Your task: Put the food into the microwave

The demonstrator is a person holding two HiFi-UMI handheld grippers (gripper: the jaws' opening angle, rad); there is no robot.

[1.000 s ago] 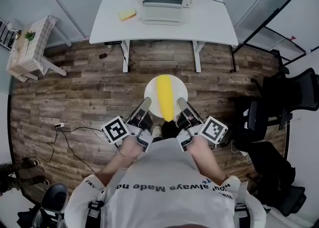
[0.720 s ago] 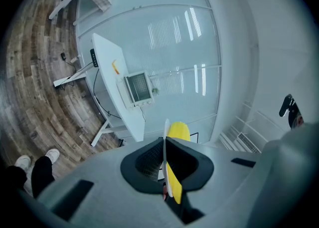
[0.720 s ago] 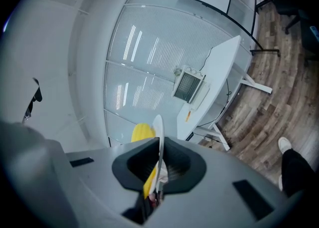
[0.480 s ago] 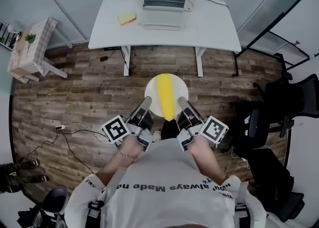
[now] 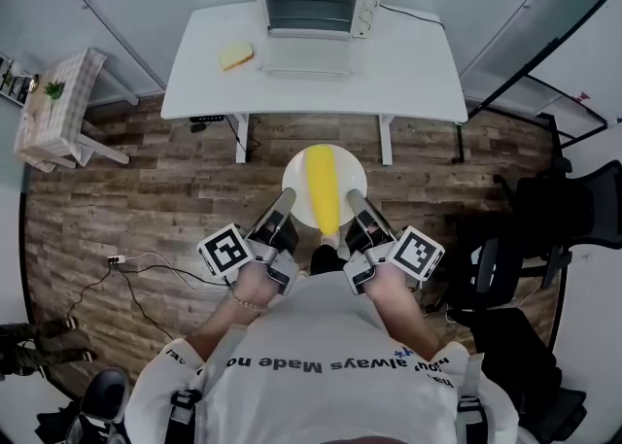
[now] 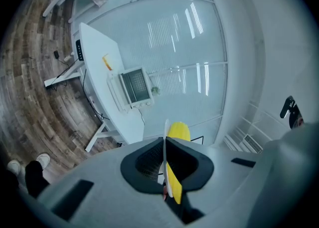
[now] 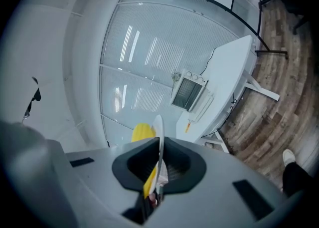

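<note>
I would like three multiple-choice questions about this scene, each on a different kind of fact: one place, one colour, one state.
1. Where does the microwave stand?
A. on the white table
B. on the wooden floor
C. on a black chair

2. What colour is the food on the plate?
A. green
B. yellow
C. red

3. How is the plate held?
A. by one gripper alone
B. it lies on the table
C. by both grippers

Answers:
1 A: the head view shows it at the table's far edge.
2 B: the long food is plainly yellow.
3 C: the left gripper and right gripper each clamp its rim above the floor.
</note>
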